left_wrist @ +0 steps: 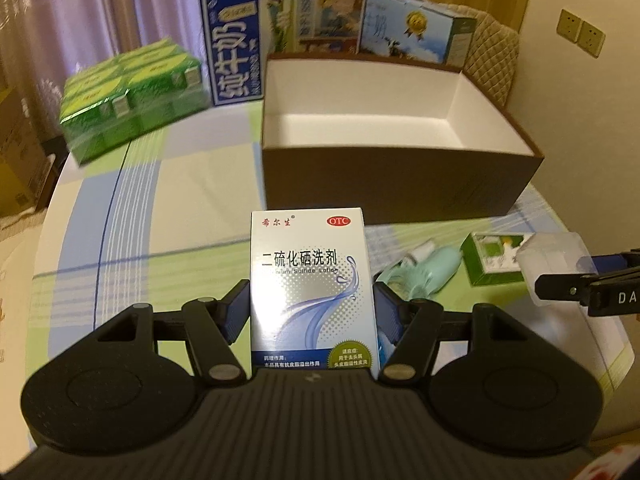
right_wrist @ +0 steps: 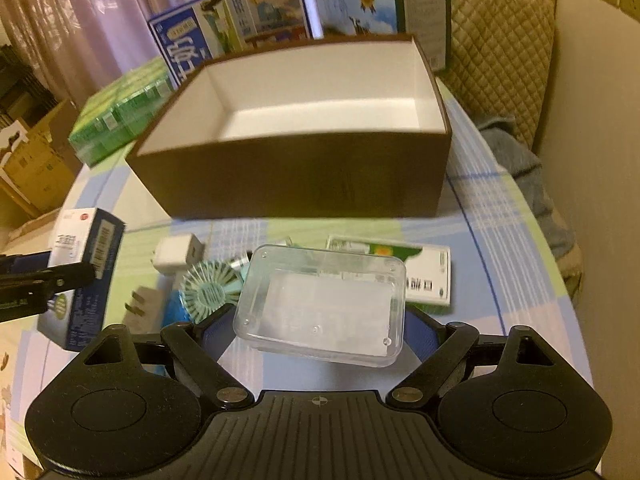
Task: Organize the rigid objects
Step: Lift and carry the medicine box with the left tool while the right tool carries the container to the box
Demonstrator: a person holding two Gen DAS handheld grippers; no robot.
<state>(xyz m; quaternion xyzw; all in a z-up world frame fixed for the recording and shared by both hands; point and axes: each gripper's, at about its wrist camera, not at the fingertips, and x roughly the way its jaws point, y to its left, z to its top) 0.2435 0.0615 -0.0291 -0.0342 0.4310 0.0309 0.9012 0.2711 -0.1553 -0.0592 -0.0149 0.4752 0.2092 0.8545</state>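
White card with a silver-blue swirl and a red OTC oval: the lotion carton (left_wrist: 312,288), upright and clamped between the pads of the left gripper (left_wrist: 310,312), jaws roughly half spread to its width. Clear plastic, rounded corners, apparently empty: the transparent case (right_wrist: 320,304), lying flat and pinched at its short ends by the right gripper (right_wrist: 320,328), jaws set wide to span it. Both lifted clear of the checked tablecloth (left_wrist: 160,216).

Judged as the carry step, pick-up done, nothing yet stowed. Straight ahead of both sets of fingers, the brown box (right_wrist: 288,176), open-topped, white inside, bare. Next move calls for enough height to clear the near wall, then a lowering inside before letting go, one item to each side to avoid a clash.

Left on the cloth just beyond the right fingers: a mint fan (right_wrist: 210,290), a white charger (right_wrist: 176,256), a green-and-white pack (right_wrist: 424,276).
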